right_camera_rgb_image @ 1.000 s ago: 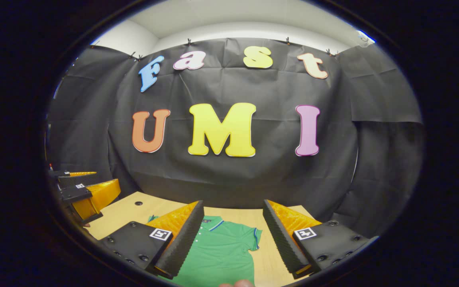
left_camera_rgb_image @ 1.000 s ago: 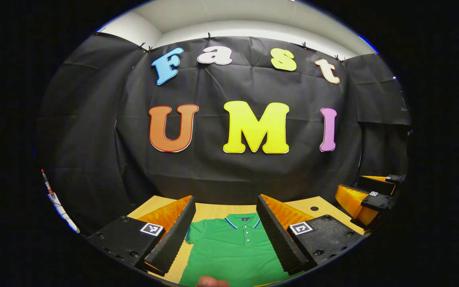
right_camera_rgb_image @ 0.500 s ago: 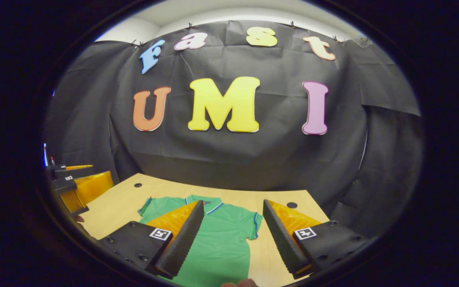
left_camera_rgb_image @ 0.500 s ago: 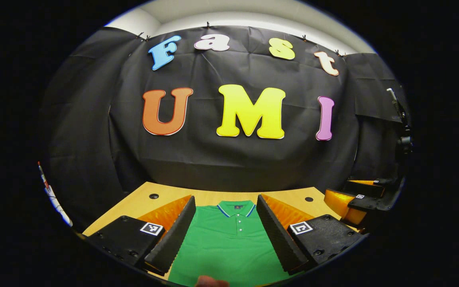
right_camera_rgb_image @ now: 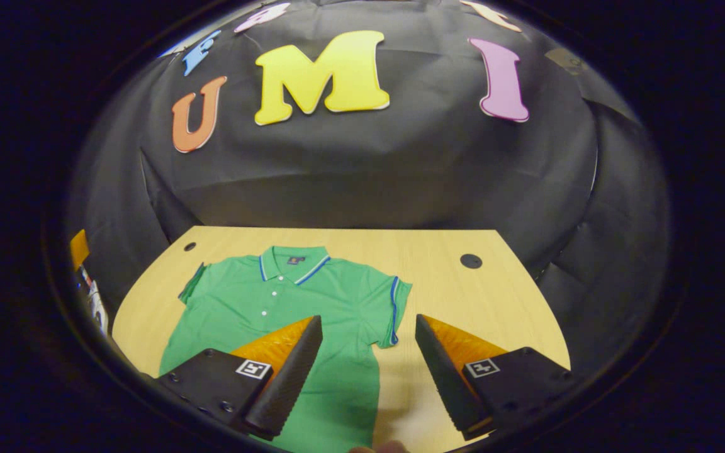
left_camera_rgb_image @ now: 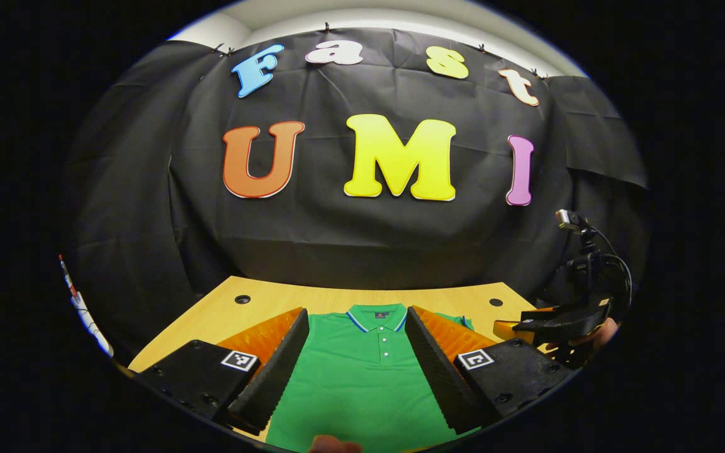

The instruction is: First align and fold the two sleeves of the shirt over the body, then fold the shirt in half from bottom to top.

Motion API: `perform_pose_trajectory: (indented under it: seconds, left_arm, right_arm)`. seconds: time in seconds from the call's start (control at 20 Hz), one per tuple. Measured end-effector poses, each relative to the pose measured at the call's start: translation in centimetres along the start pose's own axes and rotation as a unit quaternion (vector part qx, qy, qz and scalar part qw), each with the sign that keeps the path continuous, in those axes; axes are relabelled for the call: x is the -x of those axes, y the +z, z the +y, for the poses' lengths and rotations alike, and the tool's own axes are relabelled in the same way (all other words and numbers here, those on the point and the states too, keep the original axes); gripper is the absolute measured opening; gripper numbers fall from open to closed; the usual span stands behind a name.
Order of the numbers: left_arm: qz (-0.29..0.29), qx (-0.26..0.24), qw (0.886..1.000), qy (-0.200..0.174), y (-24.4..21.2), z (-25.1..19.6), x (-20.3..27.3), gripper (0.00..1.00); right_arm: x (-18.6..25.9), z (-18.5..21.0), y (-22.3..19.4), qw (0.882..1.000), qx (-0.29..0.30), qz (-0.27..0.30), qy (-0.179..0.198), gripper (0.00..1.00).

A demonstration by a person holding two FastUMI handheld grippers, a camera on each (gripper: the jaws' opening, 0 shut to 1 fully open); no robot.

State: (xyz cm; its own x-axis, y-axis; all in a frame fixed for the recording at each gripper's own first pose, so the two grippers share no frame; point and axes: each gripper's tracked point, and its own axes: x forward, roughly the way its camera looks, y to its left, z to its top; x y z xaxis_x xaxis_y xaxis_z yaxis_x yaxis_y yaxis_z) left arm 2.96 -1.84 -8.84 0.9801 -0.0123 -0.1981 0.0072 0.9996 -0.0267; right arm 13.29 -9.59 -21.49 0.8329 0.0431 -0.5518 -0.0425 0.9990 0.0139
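1. Booth wall (left_camera_rgb_image: 362,251): black cloth hung behind the table, white ceiling strip above it.
2. Table (right_camera_rgb_image: 463,296): light wood, two dark round holes near the far corners.
3. Shirt (right_camera_rgb_image: 287,302): green polo lying flat on the table, collar toward the wall, both short sleeves spread out, unfolded.
4. Left gripper (left_camera_rgb_image: 357,371): jaws wide apart above the shirt's chest, holding nothing.
5. Right gripper (right_camera_rgb_image: 369,371): jaws wide apart over the shirt's sleeve-side edge, holding nothing.

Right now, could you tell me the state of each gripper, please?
Left gripper: jaws open, holding nothing.
Right gripper: jaws open, holding nothing.
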Motion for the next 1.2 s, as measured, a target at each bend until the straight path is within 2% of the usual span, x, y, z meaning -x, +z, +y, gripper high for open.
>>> perform_pose_trajectory:
  seconds: [0.1, 0.15, 0.2, 0.35, 0.4, 0.45, 0.5, 0.6, 0.7, 0.75, 0.8, 1.0, 1.05, 1.1, 1.2]
  left_arm:
    - [0.010, 0.004, 1.000, 0.007, -1.1, 0.5, -0.7, 0.99]
    - [0.021, 0.006, 1.000, 0.009, -1.8, 0.7, -0.9, 0.99]
    - [0.029, 0.008, 0.999, 0.011, -2.2, 0.8, -1.0, 0.99]
    - [0.039, 0.015, 0.999, 0.013, -3.3, 0.8, -1.6, 0.99]
    - [0.044, 0.012, 0.999, 0.017, -3.6, 1.0, -1.9, 1.00]
    - [0.048, 0.007, 0.999, 0.021, -3.9, 1.2, -2.1, 1.00]
    - [0.051, 0.004, 0.998, 0.025, -4.1, 1.3, -2.2, 1.00]
    - [0.055, 0.009, 0.998, 0.029, -4.5, 1.6, -2.4, 1.00]
    - [0.061, 0.010, 0.998, 0.031, -5.0, 1.7, -2.5, 1.00]
    - [0.065, 0.009, 0.997, 0.032, -5.3, 1.7, -2.5, 1.00]
    - [0.069, 0.009, 0.997, 0.033, -5.4, 1.9, -2.6, 1.00]
    - [0.069, 0.004, 0.997, 0.035, -5.2, 2.3, -2.7, 1.00]
    - [0.069, 0.003, 0.997, 0.034, -5.2, 2.3, -2.8, 1.00]
    - [0.072, 0.004, 0.997, 0.031, -5.4, 2.2, -2.9, 1.00]
    - [0.081, 0.002, 0.996, 0.029, -5.6, 2.3, -3.0, 1.00]
  right_arm:
    - [-2.9, -1.2, 0.0, 1.000, 0.000, 0.017, -0.006, 0.96]
    - [-4.3, -1.5, -0.1, 1.000, -0.001, 0.026, -0.008, 1.00]
    - [-5.7, -1.8, -0.3, 0.999, -0.002, 0.037, -0.008, 0.96]
    - [-9.7, -2.3, -2.0, 0.996, 0.017, 0.084, -0.005, 0.93]
    - [-10.8, -2.3, -2.7, 0.995, 0.013, 0.098, -0.005, 0.96]
    - [-11.7, -2.3, -3.3, 0.994, 0.006, 0.110, -0.005, 0.90]
    - [-12.4, -2.5, -3.7, 0.993, -0.002, 0.119, -0.006, 0.96]
    - [-13.7, -2.8, -4.1, 0.991, -0.011, 0.130, -0.009, 0.95]
    - [-15.0, -2.9, -4.0, 0.991, -0.017, 0.135, -0.013, 0.91]
    - [-15.6, -2.9, -4.0, 0.990, -0.021, 0.137, -0.014, 0.86]
    - [-16.1, -2.9, -4.2, 0.989, -0.024, 0.142, -0.015, 0.69]
    - [-17.2, -3.3, -4.8, 0.987, -0.024, 0.154, -0.023, 0.53]
    - [-17.1, -3.4, -4.9, 0.987, -0.024, 0.155, -0.026, 0.59]
    - [-17.1, -3.3, -4.9, 0.987, -0.027, 0.156, -0.027, 0.57]
    - [-17.3, -4.2, -4.8, 0.987, -0.030, 0.151, -0.044, 0.34]
